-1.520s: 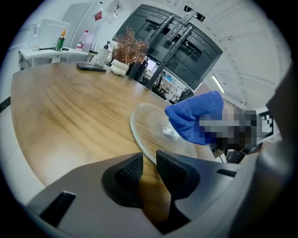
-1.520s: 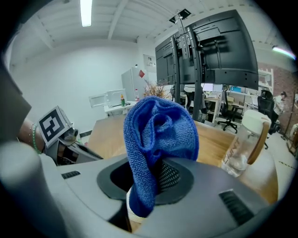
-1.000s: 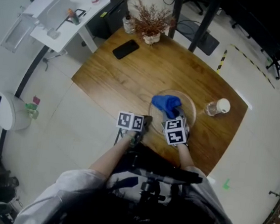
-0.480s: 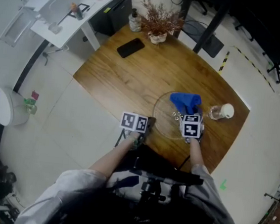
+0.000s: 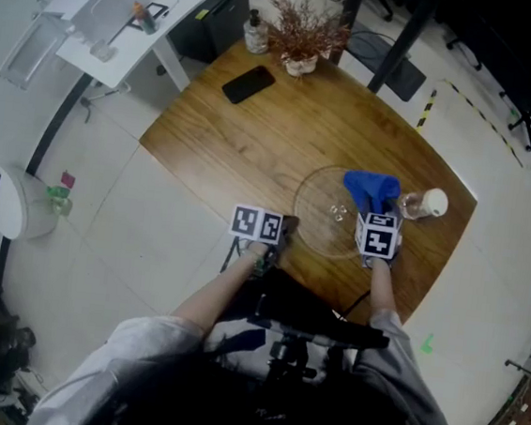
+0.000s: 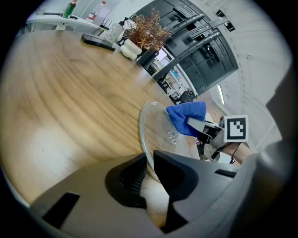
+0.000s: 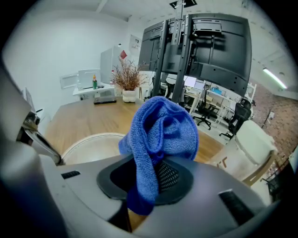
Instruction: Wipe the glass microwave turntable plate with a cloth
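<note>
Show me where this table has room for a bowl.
The table is bare across its middle and left edge, between the phone and dried plant at the far side and the glass plate nearer you. Crowded: the near right corner, with the plate held by the left gripper, the blue cloth in the right gripper, and a bottle.

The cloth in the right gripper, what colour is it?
Blue. The cloth shows best in the right gripper view.
</note>
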### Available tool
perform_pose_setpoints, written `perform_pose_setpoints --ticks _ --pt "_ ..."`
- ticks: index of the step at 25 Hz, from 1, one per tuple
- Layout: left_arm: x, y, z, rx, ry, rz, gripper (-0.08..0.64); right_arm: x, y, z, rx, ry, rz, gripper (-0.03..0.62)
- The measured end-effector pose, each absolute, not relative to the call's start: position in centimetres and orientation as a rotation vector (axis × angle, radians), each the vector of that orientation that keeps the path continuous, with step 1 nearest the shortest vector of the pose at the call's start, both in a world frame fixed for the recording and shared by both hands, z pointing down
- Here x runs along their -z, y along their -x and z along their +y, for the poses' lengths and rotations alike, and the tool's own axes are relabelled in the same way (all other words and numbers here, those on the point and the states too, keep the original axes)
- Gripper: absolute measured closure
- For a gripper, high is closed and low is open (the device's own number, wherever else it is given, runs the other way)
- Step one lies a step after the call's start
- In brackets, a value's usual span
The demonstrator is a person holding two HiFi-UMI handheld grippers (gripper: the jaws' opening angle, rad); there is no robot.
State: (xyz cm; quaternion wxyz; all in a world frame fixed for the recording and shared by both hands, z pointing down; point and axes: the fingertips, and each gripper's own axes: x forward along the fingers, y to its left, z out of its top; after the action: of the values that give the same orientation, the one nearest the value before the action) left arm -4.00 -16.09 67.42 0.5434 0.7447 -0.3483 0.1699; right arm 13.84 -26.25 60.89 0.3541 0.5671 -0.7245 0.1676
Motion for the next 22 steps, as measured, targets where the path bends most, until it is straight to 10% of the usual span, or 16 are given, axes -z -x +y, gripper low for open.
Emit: perform_pose_setpoints --ticks 10,22 --pt "-67.4 4.2 -16.2 -0.401 -1.759 -0.826 0.522 -61.2 -0.3 -19.6 -0.348 -1.057 -2.130 0.502" --pt "-67.4 4.2 -16.0 -0.407 -1.765 -0.836 0.522 -62.1 -13.8 -21.3 -0.481 -1.378 -1.917 0.502"
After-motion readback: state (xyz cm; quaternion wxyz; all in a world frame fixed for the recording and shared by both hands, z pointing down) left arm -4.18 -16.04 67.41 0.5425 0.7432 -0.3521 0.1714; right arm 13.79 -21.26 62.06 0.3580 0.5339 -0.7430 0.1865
